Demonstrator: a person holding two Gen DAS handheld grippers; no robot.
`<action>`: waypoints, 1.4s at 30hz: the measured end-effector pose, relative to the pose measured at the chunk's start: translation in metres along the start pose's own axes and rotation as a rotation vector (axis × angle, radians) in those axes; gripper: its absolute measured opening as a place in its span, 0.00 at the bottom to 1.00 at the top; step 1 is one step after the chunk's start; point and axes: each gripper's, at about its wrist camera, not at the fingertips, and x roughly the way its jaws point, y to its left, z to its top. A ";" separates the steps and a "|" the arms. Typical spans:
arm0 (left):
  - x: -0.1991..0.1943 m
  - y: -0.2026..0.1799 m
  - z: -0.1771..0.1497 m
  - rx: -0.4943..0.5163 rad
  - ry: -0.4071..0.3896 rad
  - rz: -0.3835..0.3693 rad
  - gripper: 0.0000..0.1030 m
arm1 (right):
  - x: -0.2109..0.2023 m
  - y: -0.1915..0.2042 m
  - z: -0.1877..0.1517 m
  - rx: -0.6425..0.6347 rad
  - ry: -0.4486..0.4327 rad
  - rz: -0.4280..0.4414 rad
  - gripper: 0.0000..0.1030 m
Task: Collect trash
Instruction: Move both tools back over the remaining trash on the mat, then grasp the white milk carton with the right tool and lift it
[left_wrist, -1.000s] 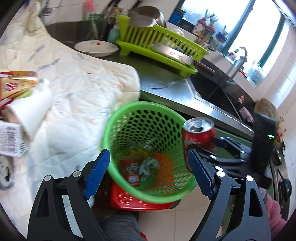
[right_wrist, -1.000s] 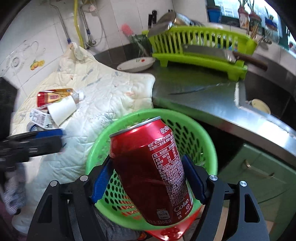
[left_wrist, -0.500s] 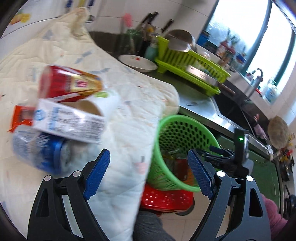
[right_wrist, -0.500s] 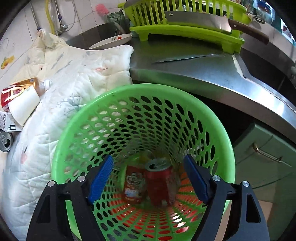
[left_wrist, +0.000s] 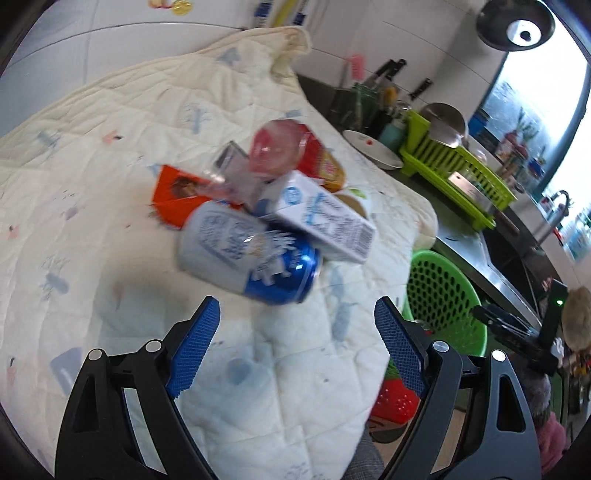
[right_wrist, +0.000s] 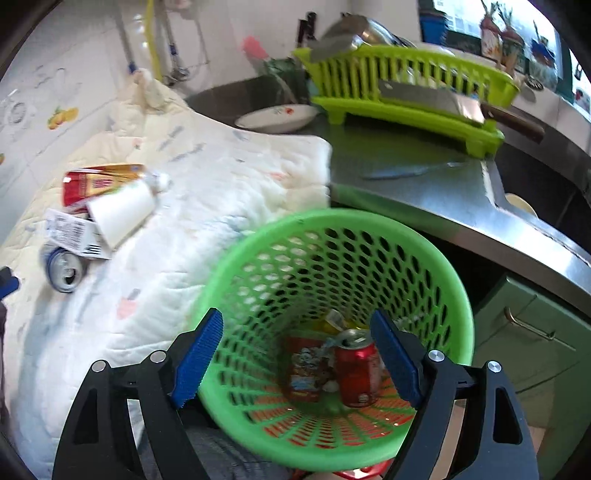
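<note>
Most of the scene was a pale quilted cloth (left_wrist: 122, 206) spread over the counter, with a green mesh basket (right_wrist: 458, 295) standing just off its edge on a red stool (left_wrist: 395, 402). Behind lay the steel counter (right_wrist: 424, 192) and a lime dish rack (right_wrist: 413, 92).

On the cloth sat the remaining trash in one touching heap — a blue-and-white can (left_wrist: 251, 254) lying on its side nearest the left gripper (left_wrist: 297, 347), a white carton (left_wrist: 321, 218) resting against it, a white paper cup (right_wrist: 122, 214), a red-and-yellow packet (left_wrist: 314, 158) and an orange wrapper (left_wrist: 177, 192) behind. In the basket's bottom already lay a red can (right_wrist: 356, 369) and a printed snack packet (right_wrist: 306, 369).

The left gripper hung over the cloth with its jaws spread wide and nothing between them. The right gripper (right_wrist: 297, 354) was above the basket's mouth, its jaws opening and empty.

The blue can looked the likeliest next pick: light, thin-walled and smooth, so it would probably roll or dent. Taking it across the middle of its round body, with gentle pressure, seemed safest; the carton leaning on it might shift.
</note>
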 end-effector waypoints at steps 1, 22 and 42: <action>-0.002 0.006 -0.001 -0.010 -0.001 0.008 0.82 | -0.003 0.007 0.002 -0.011 -0.008 0.011 0.77; -0.025 0.050 -0.005 -0.105 -0.029 0.065 0.82 | -0.001 0.158 0.044 -0.401 -0.050 0.197 0.75; -0.015 0.087 -0.005 -0.167 0.003 0.126 0.82 | 0.045 0.260 0.065 -0.803 -0.018 0.298 0.56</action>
